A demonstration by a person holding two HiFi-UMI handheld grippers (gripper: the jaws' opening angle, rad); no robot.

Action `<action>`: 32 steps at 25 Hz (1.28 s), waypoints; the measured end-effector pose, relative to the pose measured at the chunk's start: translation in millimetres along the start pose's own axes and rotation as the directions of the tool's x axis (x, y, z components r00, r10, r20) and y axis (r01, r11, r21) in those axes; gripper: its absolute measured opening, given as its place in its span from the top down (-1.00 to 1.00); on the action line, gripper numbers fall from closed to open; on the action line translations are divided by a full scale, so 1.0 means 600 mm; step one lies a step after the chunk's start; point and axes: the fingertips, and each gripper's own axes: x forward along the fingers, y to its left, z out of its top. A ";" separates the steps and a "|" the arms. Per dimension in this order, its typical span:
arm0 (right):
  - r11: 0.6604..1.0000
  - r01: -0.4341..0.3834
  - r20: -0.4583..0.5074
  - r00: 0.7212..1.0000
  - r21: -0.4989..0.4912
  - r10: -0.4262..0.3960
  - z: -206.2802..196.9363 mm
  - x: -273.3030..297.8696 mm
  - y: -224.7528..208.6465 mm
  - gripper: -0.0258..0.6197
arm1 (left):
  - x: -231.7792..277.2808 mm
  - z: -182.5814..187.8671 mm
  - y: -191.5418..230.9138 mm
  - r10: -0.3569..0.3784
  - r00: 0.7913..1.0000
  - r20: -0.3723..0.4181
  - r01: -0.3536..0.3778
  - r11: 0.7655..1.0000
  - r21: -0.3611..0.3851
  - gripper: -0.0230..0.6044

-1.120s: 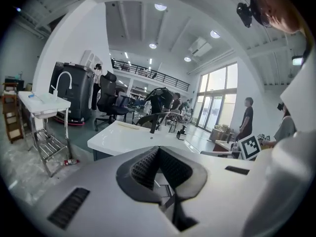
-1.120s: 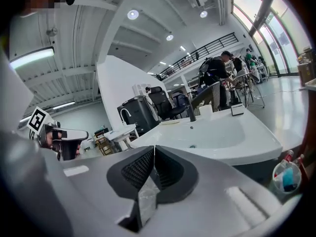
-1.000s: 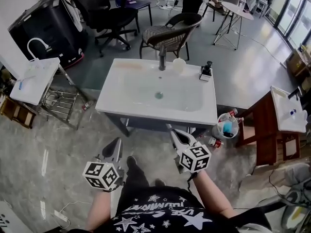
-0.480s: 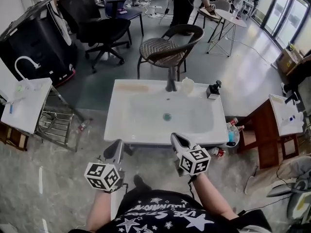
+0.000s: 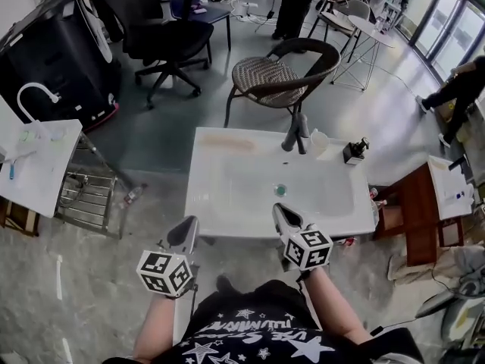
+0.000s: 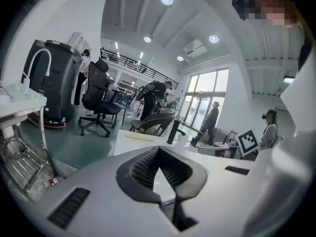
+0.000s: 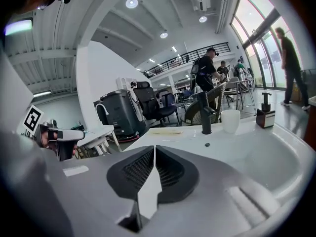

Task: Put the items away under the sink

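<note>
Sink [image 5: 227, 188] white, rectangular, black tap [image 5: 295, 132], left gripper [image 5: 189, 224] and right gripper [image 5: 279, 210] fingers together

Just ahead of the right tool [image 5: 279, 211], the sink [image 5: 227, 196] looks glossy, smooth white; tap [image 5: 297, 133] matt dark metal; chair [image 5: 265, 74] seat woven.

The white sink [image 5: 227, 196] fills mid-frame, its front edge directly ahead of the left tool [image 5: 188, 227] and right tool [image 5: 281, 213]. The basin lies open, while a faucet [image 5: 295, 133], cup [image 5: 319, 142] and dispenser [image 5: 354, 152] crowd its far rim. Bare floor [image 5: 151, 158] opens at left up to a wire rack [image 5: 87, 196]. A wooden stand [image 5: 415, 203] blocks the right.
</note>
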 end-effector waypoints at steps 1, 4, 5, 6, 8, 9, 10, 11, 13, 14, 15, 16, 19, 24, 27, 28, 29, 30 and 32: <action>1.000 0.001 -0.005 1.000 -0.009 -0.001 0.002 0.009 0.005 0.91 | 0.002 0.001 0.009 -0.001 1.000 -0.003 0.001 1.000 -0.002 0.90; 0.999 -0.009 -0.026 1.000 -0.037 0.008 0.008 0.030 0.019 0.91 | 0.010 -0.002 0.031 0.007 1.000 -0.019 -0.007 1.000 -0.009 0.90; 0.999 -0.014 -0.033 0.999 -0.050 0.012 0.009 0.037 0.021 0.91 | 0.014 -0.003 0.036 0.010 1.000 -0.022 -0.010 1.000 -0.015 0.90; 0.998 -0.016 -0.040 0.999 -0.065 0.013 0.009 0.045 0.020 0.91 | 0.018 -0.005 0.041 0.013 1.000 -0.025 -0.014 1.000 -0.021 0.90; 0.995 -0.015 -0.056 0.998 -0.099 0.010 0.010 0.067 0.013 0.91 | 0.031 -0.006 0.049 0.020 0.999 -0.029 -0.021 0.999 -0.029 0.90; 0.993 -0.015 -0.064 0.998 -0.115 0.008 0.011 0.081 0.008 0.91 | 0.038 -0.006 0.053 0.024 0.999 -0.031 -0.025 0.999 -0.031 0.90; 0.992 -0.017 -0.071 0.997 -0.126 0.008 0.014 0.095 0.004 0.91 | 0.044 -0.004 0.057 0.030 0.999 -0.033 -0.031 0.999 -0.033 0.90; 0.991 -0.021 -0.075 0.997 -0.134 0.011 0.018 0.111 0.001 0.90 | 0.050 -0.002 0.062 0.038 0.999 -0.036 -0.039 0.999 -0.033 0.90; 0.989 -0.032 -0.085 0.996 -0.142 0.020 0.029 0.143 -0.005 0.90 | 0.062 0.006 0.071 0.058 0.997 -0.043 -0.060 0.998 -0.035 0.90; 0.988 -0.040 -0.093 0.995 -0.146 0.026 0.035 0.160 -0.009 0.89 | 0.067 0.012 0.075 0.067 0.997 -0.045 -0.069 0.997 -0.037 0.90; 0.987 -0.049 -0.101 0.994 -0.153 0.033 0.041 0.176 -0.012 0.88 | 0.074 0.019 0.079 0.075 0.996 -0.045 -0.077 0.996 -0.038 0.90; 0.985 -0.057 -0.111 0.993 -0.161 0.040 0.047 0.193 -0.016 0.87 | 0.082 0.026 0.083 0.083 0.996 -0.045 -0.085 0.996 -0.036 0.90; 0.978 -0.083 -0.150 0.987 -0.193 0.054 0.060 0.243 -0.027 0.80 | 0.114 0.045 0.100 0.110 0.993 -0.051 -0.111 0.993 -0.026 0.90; 0.942 -0.134 -0.237 0.970 -0.309 0.060 0.074 0.312 -0.040 0.60 | 0.161 0.065 0.112 0.134 0.989 -0.064 -0.136 0.990 -0.032 0.90; 0.908 -0.154 -0.284 0.958 -0.390 0.041 0.076 0.354 -0.052 0.48 | 0.184 0.069 0.120 0.146 0.986 -0.078 -0.148 0.989 -0.029 0.90; 0.893 -0.164 -0.298 0.954 -0.420 0.035 0.076 0.368 -0.055 0.45 | 0.190 0.071 0.123 0.149 0.985 -0.082 -0.152 0.988 -0.029 0.90; 0.876 -0.175 -0.311 0.950 -0.450 0.030 0.075 0.382 -0.056 0.43 | 0.195 0.072 0.126 0.153 0.984 -0.087 -0.156 0.987 -0.030 0.90; 0.860 -0.187 -0.325 0.945 -0.476 0.025 0.073 0.394 -0.057 0.41 | 0.199 0.072 0.129 0.157 0.983 -0.091 -0.160 0.987 -0.032 0.90; 0.831 -0.202 -0.347 0.938 -0.519 0.011 0.066 0.417 -0.062 0.38 | 0.208 0.070 0.136 0.163 0.982 -0.100 -0.167 0.985 -0.033 0.90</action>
